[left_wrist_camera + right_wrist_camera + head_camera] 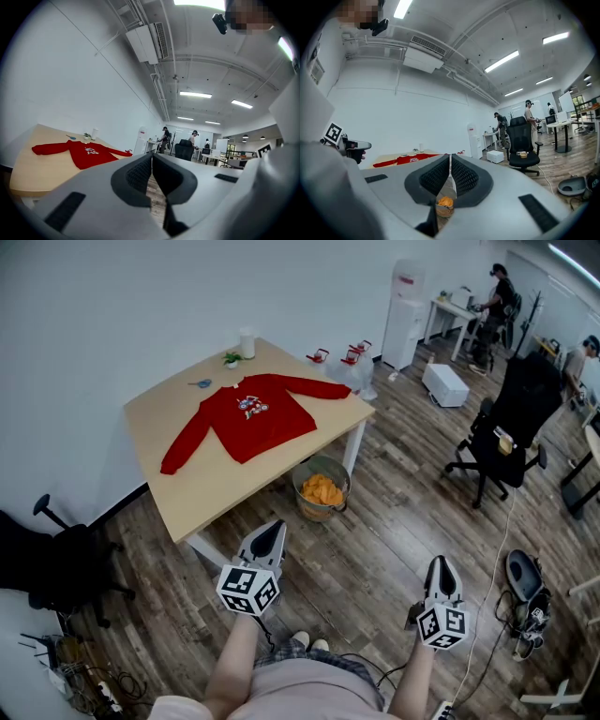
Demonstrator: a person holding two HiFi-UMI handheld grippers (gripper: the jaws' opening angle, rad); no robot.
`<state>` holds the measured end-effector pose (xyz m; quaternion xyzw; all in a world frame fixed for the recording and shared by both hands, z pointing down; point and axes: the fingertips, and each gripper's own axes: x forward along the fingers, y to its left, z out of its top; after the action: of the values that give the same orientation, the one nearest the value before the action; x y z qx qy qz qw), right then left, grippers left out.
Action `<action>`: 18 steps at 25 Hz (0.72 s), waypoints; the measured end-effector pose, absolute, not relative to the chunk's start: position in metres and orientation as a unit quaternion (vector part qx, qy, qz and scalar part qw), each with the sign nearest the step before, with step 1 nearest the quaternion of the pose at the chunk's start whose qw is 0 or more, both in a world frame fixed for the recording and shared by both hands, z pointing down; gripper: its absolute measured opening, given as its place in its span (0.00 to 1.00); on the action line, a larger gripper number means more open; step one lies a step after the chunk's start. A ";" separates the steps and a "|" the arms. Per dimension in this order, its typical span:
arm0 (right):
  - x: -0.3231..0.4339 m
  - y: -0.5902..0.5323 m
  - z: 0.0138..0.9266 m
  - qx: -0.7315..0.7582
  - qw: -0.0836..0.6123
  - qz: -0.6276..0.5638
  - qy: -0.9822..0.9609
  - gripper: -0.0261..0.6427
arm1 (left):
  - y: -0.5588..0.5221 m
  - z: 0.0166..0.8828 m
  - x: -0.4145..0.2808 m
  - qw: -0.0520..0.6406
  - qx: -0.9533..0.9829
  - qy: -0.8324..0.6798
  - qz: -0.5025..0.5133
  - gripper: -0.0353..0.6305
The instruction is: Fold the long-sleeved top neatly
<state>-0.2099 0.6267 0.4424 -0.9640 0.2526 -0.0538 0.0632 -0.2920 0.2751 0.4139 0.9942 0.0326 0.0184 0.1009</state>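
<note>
Plainly, the red top (246,418) lies spread on the tabletop (225,488) at eleven o'clock. The left gripper (271,528) and right gripper (441,564) have jaws clenched, empty.

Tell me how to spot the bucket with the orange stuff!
Look for the pale wooden table against the white wall, with the red top spread on it. On the floor by its front edge, beside a white table leg, stands a round bucket. It is the only thing there heaped with orange stuff.
</note>
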 end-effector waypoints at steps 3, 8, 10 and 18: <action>-0.212 0.624 0.440 -0.959 0.081 -0.049 0.267 0.24 | 0.279 0.412 -0.292 0.103 0.993 0.047 0.014 0.11; -0.213 0.622 0.438 -0.956 0.092 -0.040 0.275 0.41 | 0.279 0.410 -0.292 0.108 0.992 0.065 0.007 0.38; -0.213 0.621 0.439 -0.956 0.100 -0.036 0.275 0.46 | 0.278 0.410 -0.292 0.112 0.991 0.071 -0.001 0.49; -0.206 0.618 0.440 -0.954 0.121 -0.036 0.271 0.71 | 0.270 0.410 -0.288 0.121 0.990 0.073 -0.011 0.71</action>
<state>-0.2062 0.6179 0.4401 -0.9542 0.2713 -0.0360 0.1207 -0.2879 0.2696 0.4098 0.9899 0.0727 -0.0112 0.1208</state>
